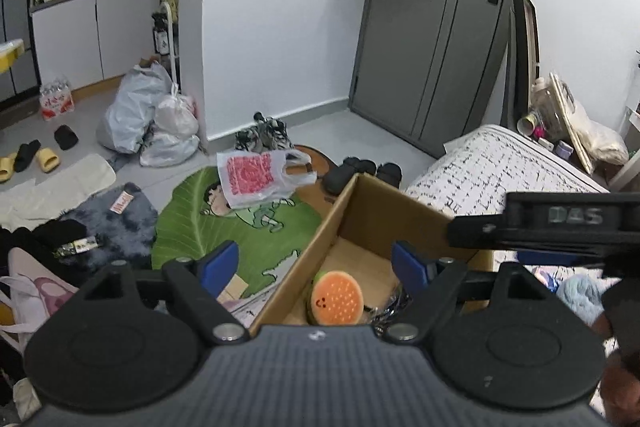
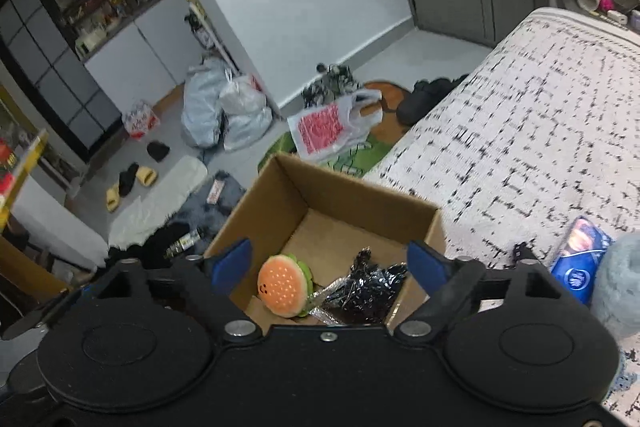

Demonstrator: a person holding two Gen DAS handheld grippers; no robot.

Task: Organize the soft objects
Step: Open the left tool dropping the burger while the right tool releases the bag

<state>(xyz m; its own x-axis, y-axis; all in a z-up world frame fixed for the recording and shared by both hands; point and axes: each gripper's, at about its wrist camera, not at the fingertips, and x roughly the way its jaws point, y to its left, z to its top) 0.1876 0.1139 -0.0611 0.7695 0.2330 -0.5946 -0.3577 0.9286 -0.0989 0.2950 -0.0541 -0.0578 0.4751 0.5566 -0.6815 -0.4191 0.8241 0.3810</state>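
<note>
An open cardboard box (image 1: 362,205) (image 2: 276,187) stands beside the bed. In it lie an orange and green burger plush (image 1: 337,298) (image 2: 283,285) and a black shiny crinkled item (image 2: 366,287). My left gripper (image 1: 316,263) is open and empty above the box's near left part. My right gripper (image 2: 330,261) is open and empty above the box. The right gripper's body (image 1: 560,223) shows at the right in the left wrist view. A pale blue fluffy plush (image 2: 618,283) (image 1: 582,297) lies on the bed at the right.
The bed (image 2: 520,131) has a white cover with black marks; a blue packet (image 2: 580,255) lies on it. On the floor are a green leaf rug (image 1: 224,211), a pink-printed plastic bag (image 1: 256,179), shoes (image 1: 348,173), slippers (image 1: 28,157) and full bags (image 1: 140,115).
</note>
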